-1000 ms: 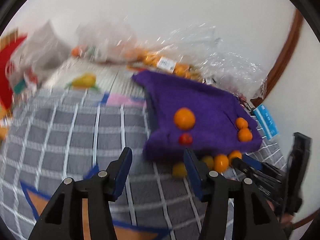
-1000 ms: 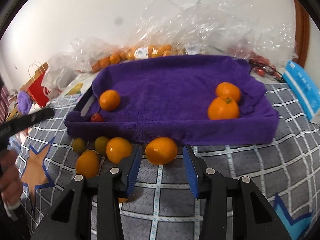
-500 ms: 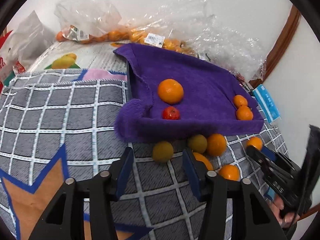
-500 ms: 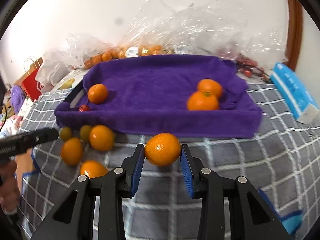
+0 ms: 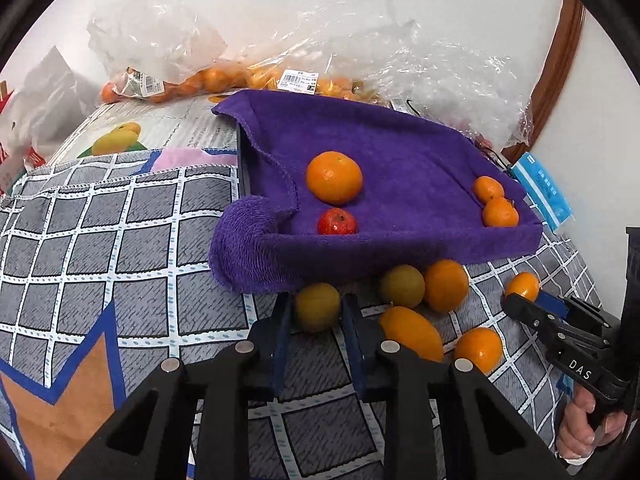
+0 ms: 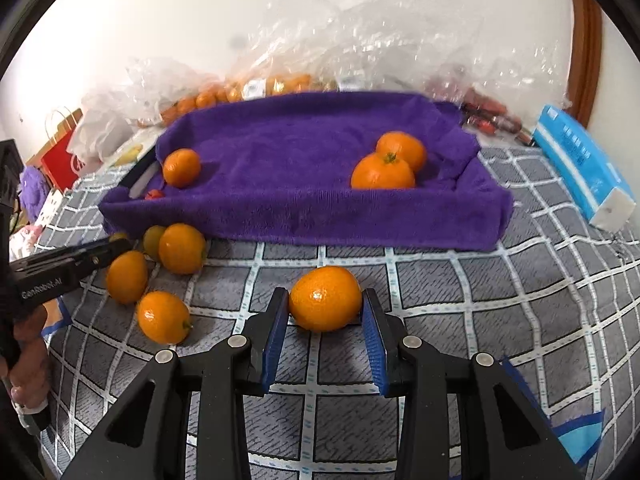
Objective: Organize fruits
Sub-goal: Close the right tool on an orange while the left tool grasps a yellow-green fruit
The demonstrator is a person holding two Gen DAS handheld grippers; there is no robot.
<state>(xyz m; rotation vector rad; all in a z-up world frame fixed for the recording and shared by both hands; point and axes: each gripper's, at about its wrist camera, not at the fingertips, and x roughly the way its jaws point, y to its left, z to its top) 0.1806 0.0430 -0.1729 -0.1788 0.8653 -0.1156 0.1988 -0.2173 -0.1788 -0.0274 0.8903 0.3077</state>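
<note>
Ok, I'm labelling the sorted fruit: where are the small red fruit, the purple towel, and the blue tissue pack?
small red fruit (image 5: 337,221), left wrist view, middle of its skin.
purple towel (image 6: 288,152), right wrist view, bare middle.
blue tissue pack (image 6: 580,164), right wrist view, top face.

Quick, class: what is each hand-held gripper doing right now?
Left hand-held gripper: shut on the greenish-yellow fruit.
Right hand-held gripper: shut on an orange.

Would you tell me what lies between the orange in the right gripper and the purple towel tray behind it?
Only bare checked cloth lies between the held orange and the tray's front wall, as the right wrist view shows.
</note>
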